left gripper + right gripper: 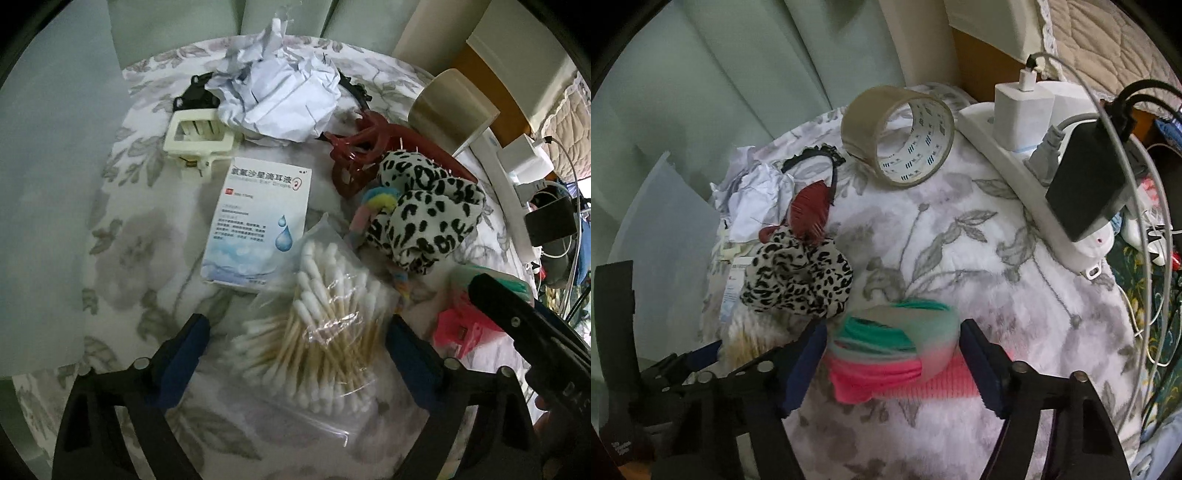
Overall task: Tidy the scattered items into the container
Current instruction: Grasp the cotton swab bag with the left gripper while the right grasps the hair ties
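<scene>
In the left wrist view a clear bag of cotton swabs (317, 339) lies on the floral cloth (140, 236). My left gripper (297, 339) stands open over it, a blue pad on either side and neither pressing. Beyond it lie a white ear-drop box (258, 218), a leopard-print scrunchie (428, 214), a red hair claw (354, 155), a cream clip (199, 136) and crumpled paper (280, 96). In the right wrist view my right gripper (894, 358) has both pads against the sides of a rolled green and pink band (894, 343).
A roll of brown tape (897, 136) stands on edge at the back. A white power strip (1015, 166) with chargers and cables runs along the right edge. A pale translucent panel (44, 192) stands at the left. Bare cloth (997, 280) lies right of the band.
</scene>
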Tool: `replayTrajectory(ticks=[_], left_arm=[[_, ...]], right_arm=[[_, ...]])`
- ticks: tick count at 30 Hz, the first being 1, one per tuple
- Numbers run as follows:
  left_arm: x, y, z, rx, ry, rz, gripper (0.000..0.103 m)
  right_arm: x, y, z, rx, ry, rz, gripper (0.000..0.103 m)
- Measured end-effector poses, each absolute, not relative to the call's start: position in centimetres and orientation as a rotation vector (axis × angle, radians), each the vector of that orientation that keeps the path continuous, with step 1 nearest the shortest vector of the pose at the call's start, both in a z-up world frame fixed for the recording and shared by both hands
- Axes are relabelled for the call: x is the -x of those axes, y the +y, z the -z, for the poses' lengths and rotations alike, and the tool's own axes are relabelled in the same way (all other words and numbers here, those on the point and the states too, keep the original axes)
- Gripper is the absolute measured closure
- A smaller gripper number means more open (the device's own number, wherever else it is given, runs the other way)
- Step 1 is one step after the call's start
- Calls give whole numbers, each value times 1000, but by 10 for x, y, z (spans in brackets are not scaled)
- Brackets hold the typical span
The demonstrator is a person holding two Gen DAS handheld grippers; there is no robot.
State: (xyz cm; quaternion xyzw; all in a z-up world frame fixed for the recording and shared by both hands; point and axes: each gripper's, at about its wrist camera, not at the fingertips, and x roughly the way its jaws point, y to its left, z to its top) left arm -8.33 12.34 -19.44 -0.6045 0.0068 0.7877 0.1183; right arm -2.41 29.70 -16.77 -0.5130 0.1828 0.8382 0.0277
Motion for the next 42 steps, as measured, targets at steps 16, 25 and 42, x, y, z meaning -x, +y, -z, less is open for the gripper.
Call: replayTrajectory(ticks=[16,25,42], left_arm=[[63,116,172,1702,-24,-2316,41],[35,102,136,1656,-62,-2374,43],[29,76,70,1388,-97,-2514,43]], right_arm=[[19,299,164,1576,574,-2593,31],[3,288,137,1498,551,-2646,31],[-32,261,62,1287,495,-2833,31]])
